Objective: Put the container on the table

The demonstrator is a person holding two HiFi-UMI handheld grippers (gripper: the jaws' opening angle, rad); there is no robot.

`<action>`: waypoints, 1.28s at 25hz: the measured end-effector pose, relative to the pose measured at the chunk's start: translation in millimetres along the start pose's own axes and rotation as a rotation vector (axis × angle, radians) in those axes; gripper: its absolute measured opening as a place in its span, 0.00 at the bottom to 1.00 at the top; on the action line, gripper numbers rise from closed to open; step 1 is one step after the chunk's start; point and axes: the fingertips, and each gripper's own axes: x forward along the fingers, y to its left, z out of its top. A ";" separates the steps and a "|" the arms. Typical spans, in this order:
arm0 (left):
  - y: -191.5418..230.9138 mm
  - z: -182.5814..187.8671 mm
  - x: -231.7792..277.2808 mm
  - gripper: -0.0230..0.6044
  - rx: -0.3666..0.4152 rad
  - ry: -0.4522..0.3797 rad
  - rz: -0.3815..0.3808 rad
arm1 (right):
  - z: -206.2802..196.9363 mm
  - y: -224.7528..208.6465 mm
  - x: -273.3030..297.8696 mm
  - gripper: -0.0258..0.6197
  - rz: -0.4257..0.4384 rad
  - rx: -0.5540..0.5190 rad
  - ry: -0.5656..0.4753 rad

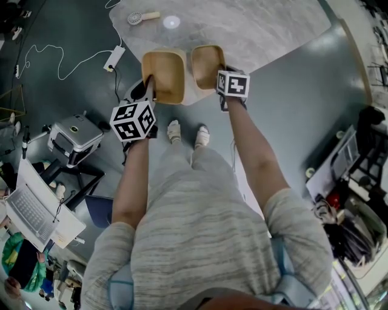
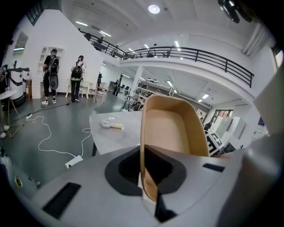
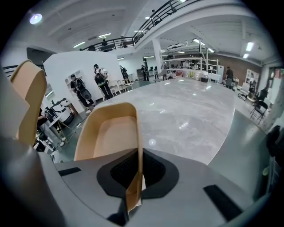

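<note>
Your left gripper (image 1: 147, 91) is pinching the rim of a tan round-cornered paper container (image 1: 165, 75); your right gripper (image 1: 225, 72) is clamping a second tan container (image 1: 208, 63). Both are sitting at the near edge of the grey marble table (image 1: 254, 27), so be carrying them further in, level, before letting go.

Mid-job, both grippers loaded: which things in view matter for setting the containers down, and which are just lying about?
Job in hand:
- left tan rectangular container, held by the left gripper
- right tan rectangular container, held by the right gripper
- grey marbled table

Lying about:
- small white hand fan on the table
- white power strip with cable on the floor
- open silver laptop
</note>
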 end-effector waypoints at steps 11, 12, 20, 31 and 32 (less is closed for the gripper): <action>0.0 -2.6 11.7 0.04 0.000 0.019 -0.004 | -7.9 -10.1 16.1 0.05 -0.043 -0.017 0.051; 0.2 -2.7 12.3 0.04 -0.001 0.021 -0.004 | -8.7 -10.7 17.6 0.05 -0.046 -0.018 0.057; 4.6 -2.5 15.7 0.04 -0.006 0.029 -0.005 | -10.8 -14.1 25.1 0.05 -0.079 -0.020 0.085; 4.9 -3.2 20.5 0.04 -0.009 0.033 -0.011 | -8.2 -14.2 28.0 0.05 -0.060 -0.041 0.072; 5.3 -2.6 21.2 0.04 -0.009 0.033 -0.011 | -7.7 -13.3 28.7 0.05 -0.053 -0.043 0.070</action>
